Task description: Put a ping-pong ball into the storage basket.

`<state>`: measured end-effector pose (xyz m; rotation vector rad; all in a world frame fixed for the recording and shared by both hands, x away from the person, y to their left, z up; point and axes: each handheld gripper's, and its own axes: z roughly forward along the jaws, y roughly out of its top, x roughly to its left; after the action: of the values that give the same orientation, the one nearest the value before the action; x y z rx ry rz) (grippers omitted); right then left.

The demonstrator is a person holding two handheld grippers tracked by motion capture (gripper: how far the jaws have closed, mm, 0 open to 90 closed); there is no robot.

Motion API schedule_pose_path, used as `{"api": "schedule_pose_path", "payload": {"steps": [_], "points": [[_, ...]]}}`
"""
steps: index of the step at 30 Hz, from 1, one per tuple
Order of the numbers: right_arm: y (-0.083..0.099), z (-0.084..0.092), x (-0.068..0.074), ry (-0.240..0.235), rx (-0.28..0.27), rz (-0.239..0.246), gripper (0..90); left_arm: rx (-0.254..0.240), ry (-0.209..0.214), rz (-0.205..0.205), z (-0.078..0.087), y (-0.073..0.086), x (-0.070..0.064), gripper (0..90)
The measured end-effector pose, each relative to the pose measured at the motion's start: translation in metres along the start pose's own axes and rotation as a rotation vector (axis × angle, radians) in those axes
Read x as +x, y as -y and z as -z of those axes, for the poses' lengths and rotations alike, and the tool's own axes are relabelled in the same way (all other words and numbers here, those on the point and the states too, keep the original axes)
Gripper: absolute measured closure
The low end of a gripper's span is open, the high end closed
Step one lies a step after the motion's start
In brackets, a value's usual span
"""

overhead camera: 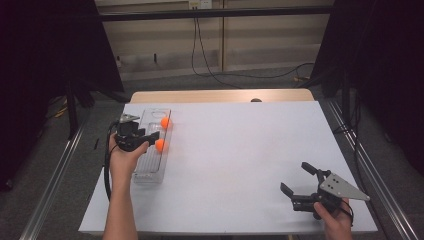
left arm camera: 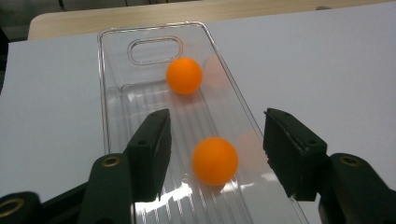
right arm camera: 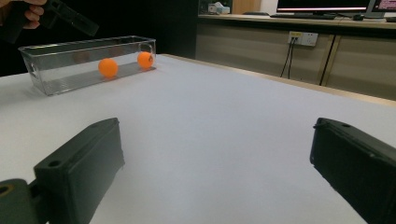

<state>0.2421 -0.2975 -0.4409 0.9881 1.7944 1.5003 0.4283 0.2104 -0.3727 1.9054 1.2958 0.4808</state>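
The left hand-held gripper point(overhead camera: 150, 136) hangs over the clear tray point(overhead camera: 150, 172) at about nine o'clock on the white surface point(overhead camera: 240, 160). It is released: both pads stand apart from the nearer orange ball point(left arm camera: 215, 160), which lies between them on the tray floor. A second orange ball point(left arm camera: 184, 75) rests farther along the tray toward twelve o'clock, near the handle slot. The right hand-held gripper point(overhead camera: 296, 181) sits at about five o'clock, well apart from the tray, spread wide and grasping nothing.
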Motion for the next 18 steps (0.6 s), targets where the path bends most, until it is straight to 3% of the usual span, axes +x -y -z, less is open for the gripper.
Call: {"api": "schedule_pose_path", "payload": {"steps": [9,18], "points": [[-0.001,-0.001,-0.001,0.0,-0.005,0.0,2.1,-0.006,0.016,-0.01,0.004,0.002,-0.004,36.6],[-0.002,-0.007,0.001,-0.018,0.001,0.007,2.1,-0.044,0.019,-0.013,0.012,0.004,-0.006,29.2]]}}
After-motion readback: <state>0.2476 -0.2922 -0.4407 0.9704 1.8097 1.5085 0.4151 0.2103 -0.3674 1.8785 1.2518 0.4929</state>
